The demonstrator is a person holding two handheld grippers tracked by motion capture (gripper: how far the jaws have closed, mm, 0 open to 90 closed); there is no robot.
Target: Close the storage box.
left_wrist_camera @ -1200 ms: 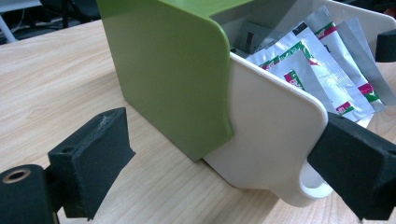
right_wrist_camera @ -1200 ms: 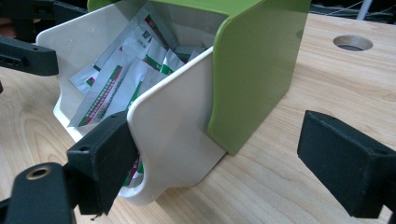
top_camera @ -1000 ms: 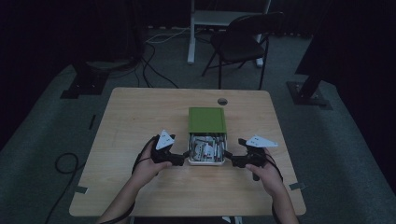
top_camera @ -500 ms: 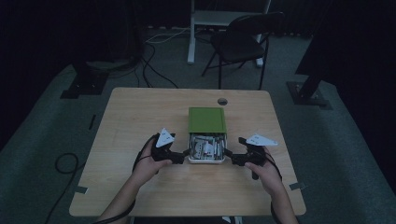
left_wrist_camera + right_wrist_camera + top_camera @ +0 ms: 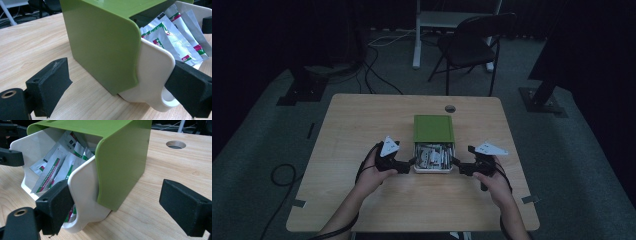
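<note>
Two grippers are closing in: left gripper (image 5: 408, 166), jaws apart, is nosing nearer the drawer (image 5: 432, 159) at mid-table, half out of its green box (image 5: 433, 128); right gripper (image 5: 460, 167), also gaping, is flanking it, ready to pull.

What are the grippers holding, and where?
Nothing is clamped: both hand-held grippers, left and right, stand open beside the white drawer of the green box.

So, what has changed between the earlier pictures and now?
Almost nothing visibly changed. The left gripper and right gripper stay open at either side of the white drawer. The drawer remains pulled out of the green box, packets inside.
</note>
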